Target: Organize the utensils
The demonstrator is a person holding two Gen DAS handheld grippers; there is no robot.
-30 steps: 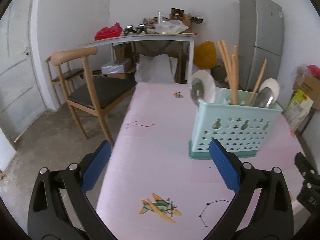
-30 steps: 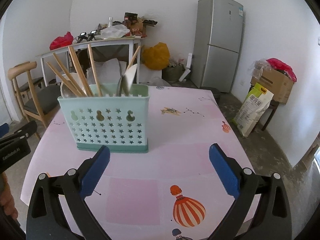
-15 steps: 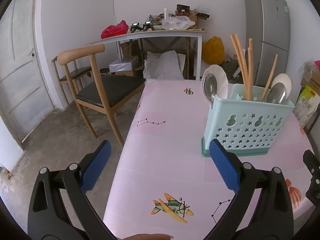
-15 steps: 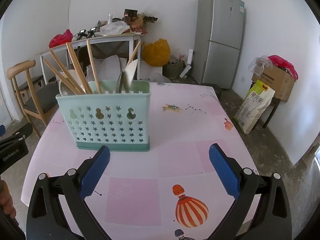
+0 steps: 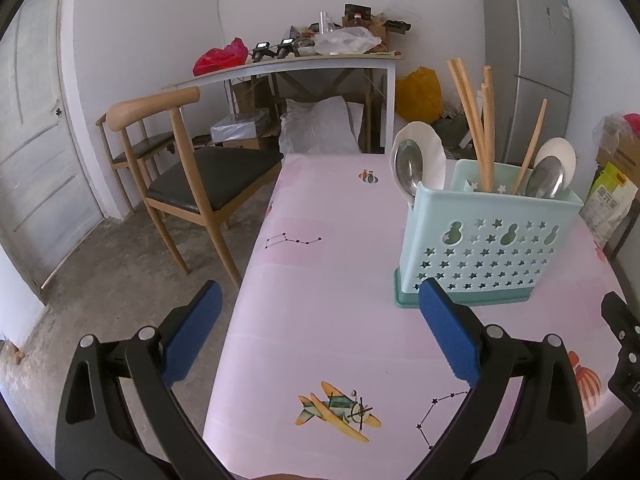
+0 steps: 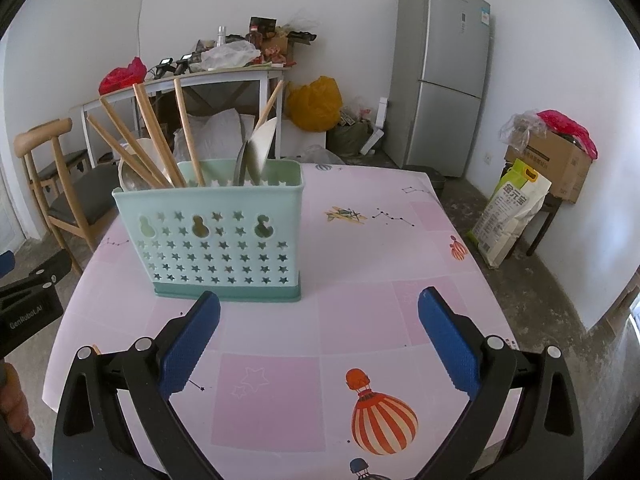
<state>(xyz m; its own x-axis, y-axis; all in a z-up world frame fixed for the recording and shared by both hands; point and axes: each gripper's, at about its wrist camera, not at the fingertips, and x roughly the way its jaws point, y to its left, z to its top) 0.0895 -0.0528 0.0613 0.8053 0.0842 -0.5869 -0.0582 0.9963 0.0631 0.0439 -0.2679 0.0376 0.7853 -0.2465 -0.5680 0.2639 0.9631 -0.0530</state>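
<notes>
Left wrist view alone shows me a chair (image 5: pixel 176 168); right wrist, a fridge (image 6: pixel 444 76). Both tools (image 5: pixel 316 308) (image 6: pixel 318 312) gape wide, empty, above the counter (image 6: pixel 360 264), short of the caddy (image 6: pixel 216 236).

Behind the pink desk (image 5: pixel 328 280), 2 wooden chairs (image 5: pixel 188 176) on a bare concrete floor (image 5: pixel 100 280). Further back, a white side table (image 5: pixel 304 66) heaped with clutter, red bag (image 5: pixel 220 56) at its left end. Yellow bag (image 6: pixel 314 102) beside a grey fridge (image 6: pixel 442 76). Cardboard box (image 6: pixel 556 164) at far right.
</notes>
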